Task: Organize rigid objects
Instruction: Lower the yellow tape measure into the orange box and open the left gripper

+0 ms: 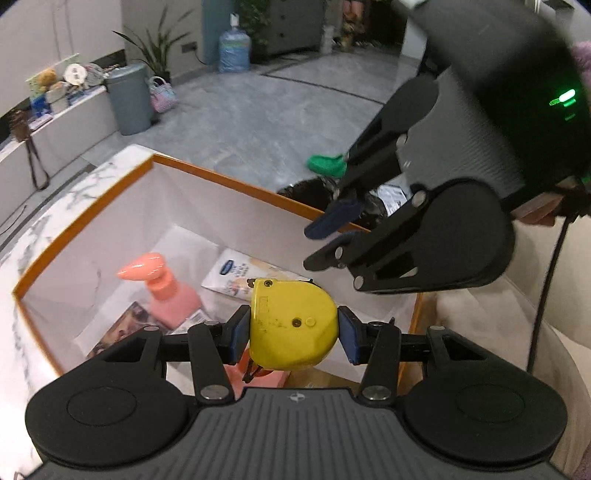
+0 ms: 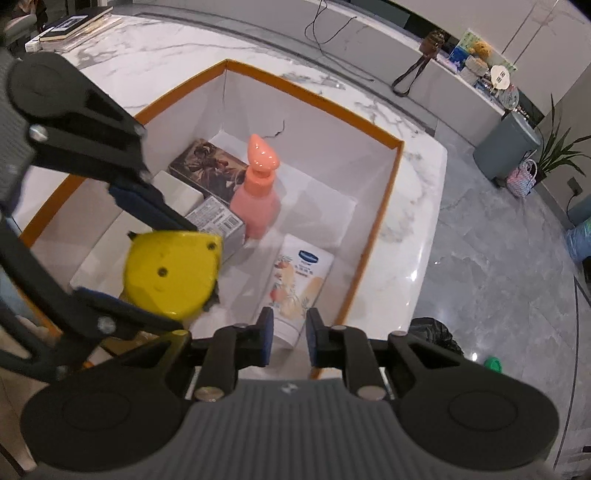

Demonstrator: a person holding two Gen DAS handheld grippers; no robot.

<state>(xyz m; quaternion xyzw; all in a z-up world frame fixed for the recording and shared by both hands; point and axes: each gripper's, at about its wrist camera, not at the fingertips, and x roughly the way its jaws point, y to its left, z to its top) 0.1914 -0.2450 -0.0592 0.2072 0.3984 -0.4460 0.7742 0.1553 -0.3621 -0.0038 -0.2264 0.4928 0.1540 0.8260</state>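
My left gripper (image 1: pixel 293 334) is shut on a yellow tape measure (image 1: pixel 291 325) and holds it above the open orange-rimmed white box (image 1: pixel 207 173). The same tape measure (image 2: pixel 171 271) shows in the right wrist view between the left gripper's fingers (image 2: pixel 147 206). My right gripper (image 2: pixel 290 338) is open and empty over the box's near right corner; in the left wrist view it (image 1: pixel 334 230) hovers to the upper right. In the box lie a pink pump bottle (image 2: pixel 256 195), a white lotion tube (image 2: pixel 299 284), a dark patterned box (image 2: pixel 205 164) and a grey carton (image 2: pixel 218 223).
The box (image 2: pixel 388 184) stands on a white marble counter (image 2: pixel 417 229). Beyond the edge is grey floor with a grey bin (image 2: pixel 506 147), a plant (image 2: pixel 557 151), a woven basket (image 2: pixel 521 179) and a black bag (image 2: pixel 436 332). Books (image 2: pixel 74 24) lie at the far left.
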